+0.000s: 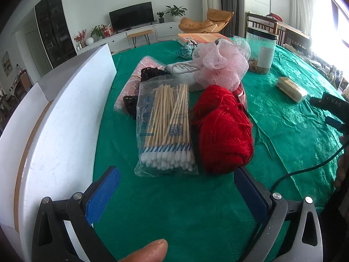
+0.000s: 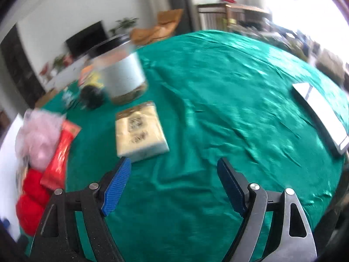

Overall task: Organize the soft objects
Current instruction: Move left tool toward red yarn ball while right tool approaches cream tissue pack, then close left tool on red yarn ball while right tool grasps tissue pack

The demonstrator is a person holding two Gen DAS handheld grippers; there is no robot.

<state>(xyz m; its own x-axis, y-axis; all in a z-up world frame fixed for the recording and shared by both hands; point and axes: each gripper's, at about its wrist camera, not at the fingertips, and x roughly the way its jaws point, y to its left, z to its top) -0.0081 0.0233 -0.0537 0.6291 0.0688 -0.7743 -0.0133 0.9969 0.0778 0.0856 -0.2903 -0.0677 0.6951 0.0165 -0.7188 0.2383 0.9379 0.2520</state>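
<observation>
Left claw wide, empty; cotton swab bag at 12 o'clock just ahead, red yarn touching it at 1 o'clock. Pink mesh puff behind, white box at 9 o'clock. Right claw wide, empty; tissue pack at 11 o'clock, jar beyond. Green tablecloth, living room behind, view blurred

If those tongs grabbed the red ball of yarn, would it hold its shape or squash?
The red yarn would probably squash: it looks like loosely wound, fluffy strands. It seems light for its bulk, so the open left tongs should lift it easily. Its glossy threads could slip or snag, and the rounded shape might roll on the green tablecloth if nudged.
</observation>
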